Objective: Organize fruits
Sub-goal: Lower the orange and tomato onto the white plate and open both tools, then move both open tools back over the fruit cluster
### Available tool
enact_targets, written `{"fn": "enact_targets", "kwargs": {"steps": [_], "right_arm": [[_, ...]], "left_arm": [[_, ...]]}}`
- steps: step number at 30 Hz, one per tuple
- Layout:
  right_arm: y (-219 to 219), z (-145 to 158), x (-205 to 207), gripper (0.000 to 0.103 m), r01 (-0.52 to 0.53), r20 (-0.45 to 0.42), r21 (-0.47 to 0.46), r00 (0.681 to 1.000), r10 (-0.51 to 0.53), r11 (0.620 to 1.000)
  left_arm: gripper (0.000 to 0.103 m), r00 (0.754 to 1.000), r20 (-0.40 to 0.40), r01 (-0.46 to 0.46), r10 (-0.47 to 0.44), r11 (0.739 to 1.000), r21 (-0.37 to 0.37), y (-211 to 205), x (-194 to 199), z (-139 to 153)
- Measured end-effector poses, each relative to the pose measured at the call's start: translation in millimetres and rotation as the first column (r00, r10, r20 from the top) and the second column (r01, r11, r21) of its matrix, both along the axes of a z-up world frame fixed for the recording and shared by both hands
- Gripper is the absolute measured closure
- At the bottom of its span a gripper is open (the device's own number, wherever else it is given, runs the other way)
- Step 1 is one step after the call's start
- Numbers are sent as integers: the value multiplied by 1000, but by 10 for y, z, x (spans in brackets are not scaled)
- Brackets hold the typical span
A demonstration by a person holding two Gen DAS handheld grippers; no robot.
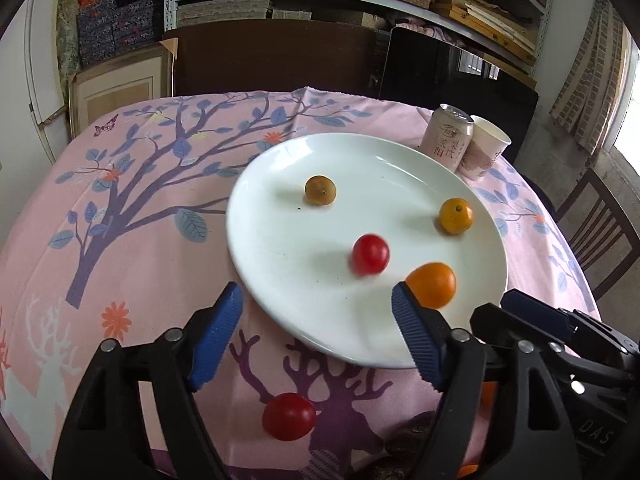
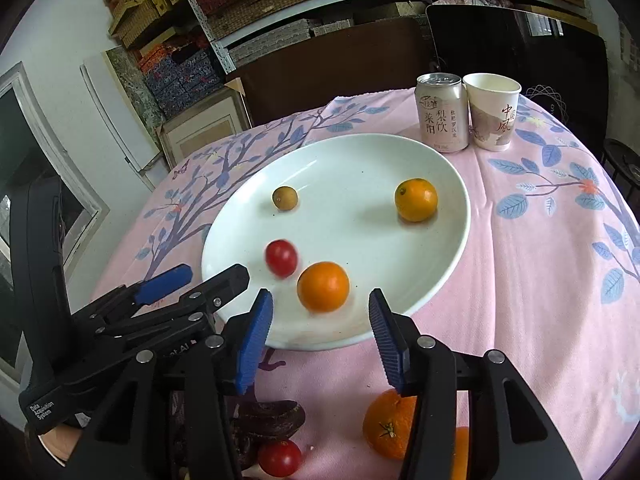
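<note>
A white plate (image 1: 280,184) (image 2: 360,168) holds a blurred red cherry tomato (image 1: 370,254) (image 2: 281,258), an orange (image 1: 434,284) (image 2: 323,287), a yellow-orange citrus (image 1: 455,215) (image 2: 416,199) and a small brownish fruit (image 1: 320,190) (image 2: 285,198). My left gripper (image 1: 316,312) is open and empty at the plate's near edge. My right gripper (image 2: 320,314) is open and empty just behind the orange. On the cloth lie another tomato (image 1: 289,416) (image 2: 279,458), an orange (image 2: 388,424) and dark purple fruit (image 2: 268,420).
A drink can (image 1: 447,136) (image 2: 442,112) and a paper cup (image 1: 486,148) (image 2: 493,110) stand beyond the plate at the table's far right. The pink patterned tablecloth (image 1: 140,208) covers a round table. Chairs and shelves lie behind.
</note>
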State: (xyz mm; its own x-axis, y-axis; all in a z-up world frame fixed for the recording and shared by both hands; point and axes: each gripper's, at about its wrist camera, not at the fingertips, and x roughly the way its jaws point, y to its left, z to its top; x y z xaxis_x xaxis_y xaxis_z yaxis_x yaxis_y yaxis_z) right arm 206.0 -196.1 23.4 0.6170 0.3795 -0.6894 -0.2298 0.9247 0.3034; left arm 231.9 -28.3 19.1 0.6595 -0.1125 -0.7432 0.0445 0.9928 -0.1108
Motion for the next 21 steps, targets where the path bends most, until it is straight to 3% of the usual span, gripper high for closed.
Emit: {"fn": "enact_targets", "kwargs": {"steps": [5, 8, 21], "right_arm": [[-111, 62, -220, 50, -18, 17, -10, 1000, 18, 1000], [-223, 73, -404, 44, -14, 35, -24, 999, 14, 1000], [-641, -1, -1170, 36, 20, 70, -120, 997, -12, 993]], "left_arm": [[24, 1000, 6, 17, -17, 1000, -5, 133, -230, 51], [14, 1000, 7, 20, -20, 1000, 3, 231, -420, 72], [10, 1000, 4, 9, -10, 1000, 25, 711, -1107, 47]]}}
